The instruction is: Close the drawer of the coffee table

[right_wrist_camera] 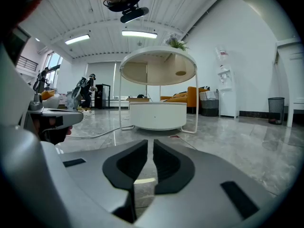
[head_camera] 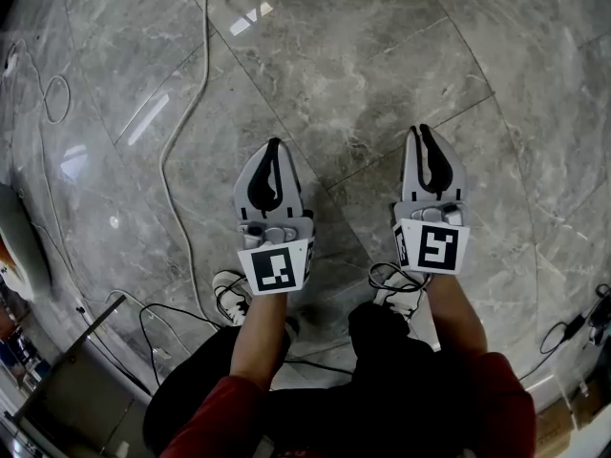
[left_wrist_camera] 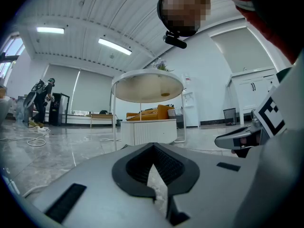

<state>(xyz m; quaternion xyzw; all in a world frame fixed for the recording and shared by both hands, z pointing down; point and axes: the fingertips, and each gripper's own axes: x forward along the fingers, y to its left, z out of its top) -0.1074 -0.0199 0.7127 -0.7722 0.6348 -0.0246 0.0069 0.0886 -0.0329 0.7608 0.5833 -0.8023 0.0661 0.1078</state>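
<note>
Facing: coffee table (right_wrist_camera: 157,109), round and white, at 12 o'clock of both tools and well apart from them across the floor.
Coffee table, build: low drum base (right_wrist_camera: 157,117) under a wider round tabletop (right_wrist_camera: 157,70) raised on thin white legs; a small green plant (right_wrist_camera: 176,43) stands on the tabletop.
Drawer: the drum base shows an even white front with one small dark dot at its middle; whether the drawer is in or out cannot be told from here.
Left tool (head_camera: 273,146): held level, jaws closed tip to tip, nothing between them.
Right tool (head_camera: 421,132): at 3 o'clock of the left tool and apart from it; jaws drawn almost together with only a thin slit between, holding nothing.
Floor (head_camera: 382,55): glossy grey marble tiles.
Cable (head_camera: 172,160): white, lying on the floor from 9 to 11 o'clock of the left tool.
Shoes (head_camera: 229,299): light-coloured, at 6 o'clock under the tools.
Sofa (right_wrist_camera: 190,95): orange, behind the coffee table.
Bin (right_wrist_camera: 275,109): dark, against the wall at 3 o'clock of the coffee table.
Persons (right_wrist_camera: 88,91): small figures by the far wall, at 9 o'clock of the coffee table.
</note>
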